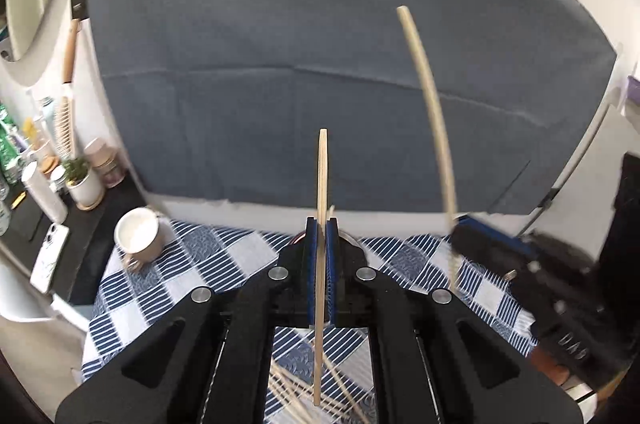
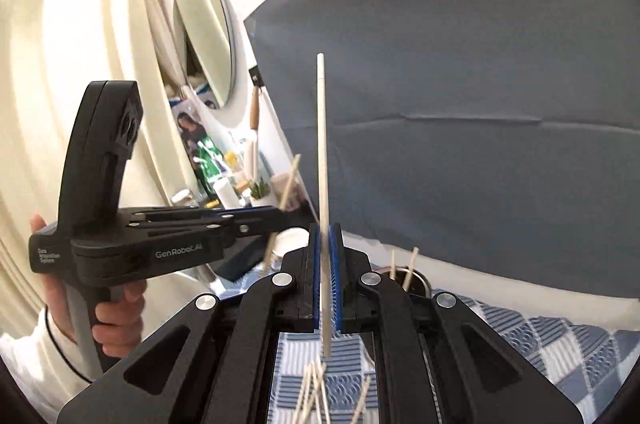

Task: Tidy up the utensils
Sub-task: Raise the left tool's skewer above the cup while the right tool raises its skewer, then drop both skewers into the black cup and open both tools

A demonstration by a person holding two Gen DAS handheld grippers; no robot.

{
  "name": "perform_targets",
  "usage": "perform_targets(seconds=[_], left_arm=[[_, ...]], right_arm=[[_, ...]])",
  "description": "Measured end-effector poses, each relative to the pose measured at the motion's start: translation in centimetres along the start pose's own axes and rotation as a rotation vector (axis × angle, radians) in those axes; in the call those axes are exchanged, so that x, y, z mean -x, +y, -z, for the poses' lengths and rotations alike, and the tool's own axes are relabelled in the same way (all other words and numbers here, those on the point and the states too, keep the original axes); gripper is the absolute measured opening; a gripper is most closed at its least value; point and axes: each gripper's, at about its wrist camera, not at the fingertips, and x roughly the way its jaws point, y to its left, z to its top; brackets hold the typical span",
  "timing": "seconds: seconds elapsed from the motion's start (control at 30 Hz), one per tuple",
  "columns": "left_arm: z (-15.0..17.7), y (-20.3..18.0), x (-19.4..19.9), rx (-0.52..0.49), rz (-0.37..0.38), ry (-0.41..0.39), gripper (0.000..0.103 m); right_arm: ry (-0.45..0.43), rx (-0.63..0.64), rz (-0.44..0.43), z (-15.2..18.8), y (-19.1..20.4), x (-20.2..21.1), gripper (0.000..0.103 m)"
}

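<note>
My left gripper (image 1: 321, 224) is shut on a thin bamboo chopstick (image 1: 321, 184) that stands upright between its blue pads. My right gripper (image 2: 327, 230) is shut on a pale chopstick (image 2: 322, 152), also upright. In the left wrist view the right gripper (image 1: 460, 228) is blurred at the right with its chopstick (image 1: 428, 104) rising from it. In the right wrist view the left gripper (image 2: 282, 210) is at the left, held by a hand, with its chopstick (image 2: 288, 184). Several loose chopsticks (image 2: 316, 392) lie on the checked cloth below. A metal holder (image 2: 412, 278) with a few sticks stands behind my right gripper.
A white cup (image 1: 138, 234) lies tilted on the blue checked tablecloth (image 1: 192, 264) at the left. A dark shelf with a plant pot (image 1: 82, 182), a phone (image 1: 50, 256) and bottles is at the far left. A grey backdrop (image 1: 320, 64) hangs behind the table.
</note>
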Motion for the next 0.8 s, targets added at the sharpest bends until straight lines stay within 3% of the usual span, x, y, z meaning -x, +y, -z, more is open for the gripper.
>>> perform_targets(seconds=[0.3,0.63,0.8], left_arm=[[-2.4,3.4,-3.4,0.036,0.146,-0.068,0.005],[-2.3,5.5,-9.2,0.053,0.298,-0.101,0.005],[-1.7,5.3,-11.5,0.01,0.368,-0.14,0.005]], right_arm=[[-0.019,-0.056,-0.04,0.2,-3.0,-4.2,0.005],[0.019,-0.146,0.006,2.9,-6.6,-9.8,0.005],[0.038,-0.166,0.045,4.2,-7.9,-11.4,0.005]])
